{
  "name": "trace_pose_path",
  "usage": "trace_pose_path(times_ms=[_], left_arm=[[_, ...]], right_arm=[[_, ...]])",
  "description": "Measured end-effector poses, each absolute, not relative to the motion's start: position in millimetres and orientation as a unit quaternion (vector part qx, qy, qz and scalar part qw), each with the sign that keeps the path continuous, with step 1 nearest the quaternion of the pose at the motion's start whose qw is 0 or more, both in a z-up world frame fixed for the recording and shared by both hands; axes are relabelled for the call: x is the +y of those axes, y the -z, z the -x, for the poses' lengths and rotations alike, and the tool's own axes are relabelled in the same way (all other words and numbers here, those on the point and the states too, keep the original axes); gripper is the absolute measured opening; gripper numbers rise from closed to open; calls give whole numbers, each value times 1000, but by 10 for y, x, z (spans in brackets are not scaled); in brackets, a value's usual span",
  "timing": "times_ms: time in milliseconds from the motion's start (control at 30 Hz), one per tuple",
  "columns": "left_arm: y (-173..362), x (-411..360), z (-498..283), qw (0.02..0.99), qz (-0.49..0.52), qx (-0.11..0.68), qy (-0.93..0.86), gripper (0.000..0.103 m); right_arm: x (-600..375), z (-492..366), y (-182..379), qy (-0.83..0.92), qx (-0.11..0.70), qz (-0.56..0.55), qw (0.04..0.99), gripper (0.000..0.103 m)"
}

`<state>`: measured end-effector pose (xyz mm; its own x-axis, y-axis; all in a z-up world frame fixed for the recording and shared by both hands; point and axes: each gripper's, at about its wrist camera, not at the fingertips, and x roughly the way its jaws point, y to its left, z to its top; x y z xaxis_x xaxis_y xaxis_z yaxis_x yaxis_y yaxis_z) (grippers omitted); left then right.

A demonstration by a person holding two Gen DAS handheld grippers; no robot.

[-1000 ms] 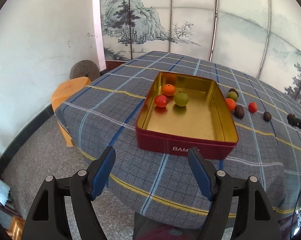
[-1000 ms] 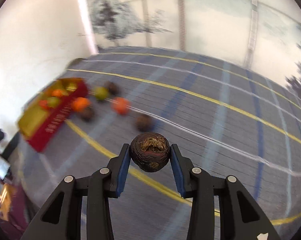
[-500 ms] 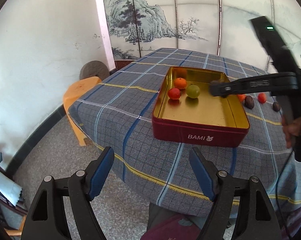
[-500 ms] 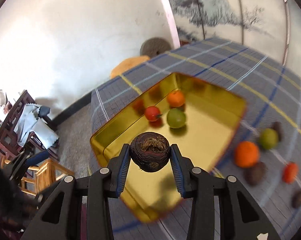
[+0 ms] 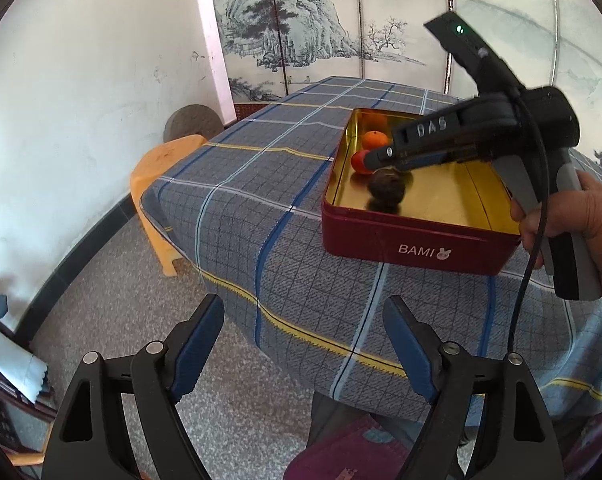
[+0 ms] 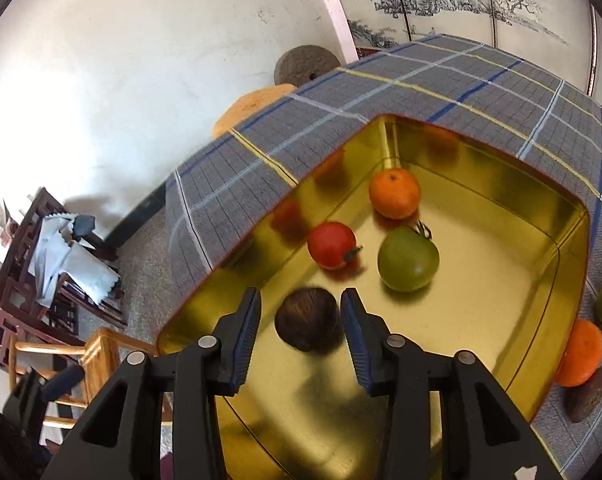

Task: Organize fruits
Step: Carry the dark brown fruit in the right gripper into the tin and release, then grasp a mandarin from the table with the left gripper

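Three fruits already lie inside the red tin (image 6: 573, 240): an orange (image 6: 395, 194), a red tomato (image 6: 332, 245) and a green tomato (image 6: 408, 265). A fourth, the dark wrinkled fruit (image 6: 308, 325), is dropping between the opening jaws of the right hand-held gripper (image 6: 301, 326), pads clear of it, just above the tin's floor near its front wall. Outside the tin, on the surface (image 6: 441, 76) beside its right wall, at least four more fruits wait. The left hand-held gripper (image 5: 303, 344) hangs spread, widening and empty, short of the tin.
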<state>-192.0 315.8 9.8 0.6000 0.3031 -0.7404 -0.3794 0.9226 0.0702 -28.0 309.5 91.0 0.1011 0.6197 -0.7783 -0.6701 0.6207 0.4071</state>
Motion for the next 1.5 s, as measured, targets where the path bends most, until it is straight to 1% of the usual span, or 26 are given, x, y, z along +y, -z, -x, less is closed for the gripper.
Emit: trace_pose_path(times_ms=[100, 200, 267, 333, 400, 600, 700, 800, 900, 1033, 1100, 1167, 1233, 1333, 1500], left_arm=[[-84, 3148, 1906, 891, 45, 410, -190, 82], [-88, 3125, 1918, 890, 40, 411, -192, 82], [-97, 3105, 1919, 891, 37, 410, -191, 82], [-111, 3076, 1917, 892, 32, 409, -188, 82], [-136, 3031, 1912, 896, 26, 407, -175, 82], [-309, 2737, 1827, 914, -27, 388, -117, 82], [-449, 2544, 1685, 921, -41, 382, -63, 82], [-632, 2296, 1448, 926, -65, 373, 8, 82], [-772, 2066, 1120, 921, -80, 374, 77, 82], [-882, 1776, 622, 909, -124, 373, 140, 79], [-844, 1665, 321, 898, -153, 382, 156, 73], [-757, 1569, 40, 882, -173, 404, 169, 60], [-652, 1518, -193, 868, -190, 424, 177, 56], [-441, 1461, -433, 844, -223, 448, 194, 54], [-204, 1454, -724, 783, -286, 486, 263, 54]], right_arm=[[3023, 266, -1022, -444, 494, -2, 747, 53], [2832, 275, -1155, -449, 473, -27, 757, 61], [2614, 328, -1231, -445, 459, -34, 768, 66], [2282, 378, -1270, -425, 444, -33, 788, 74], [1978, 404, -1256, -403, 438, -28, 803, 77], [555, 530, -935, -241, 451, 51, 858, 77], [-62, 563, -788, -166, 462, 77, 868, 77], [-504, 590, -708, -127, 470, 70, 871, 77], [-884, 597, -687, -117, 473, 15, 873, 77], [-1000, 587, -716, -127, 463, -18, 877, 80], [-991, 600, -723, -136, 461, -19, 877, 80], [-988, 620, -731, -145, 456, -20, 878, 84], [-996, 645, -749, -156, 453, -27, 877, 85], [-1060, 681, -745, -164, 450, -47, 877, 85], [-1116, 691, -744, -170, 446, -68, 876, 87]])
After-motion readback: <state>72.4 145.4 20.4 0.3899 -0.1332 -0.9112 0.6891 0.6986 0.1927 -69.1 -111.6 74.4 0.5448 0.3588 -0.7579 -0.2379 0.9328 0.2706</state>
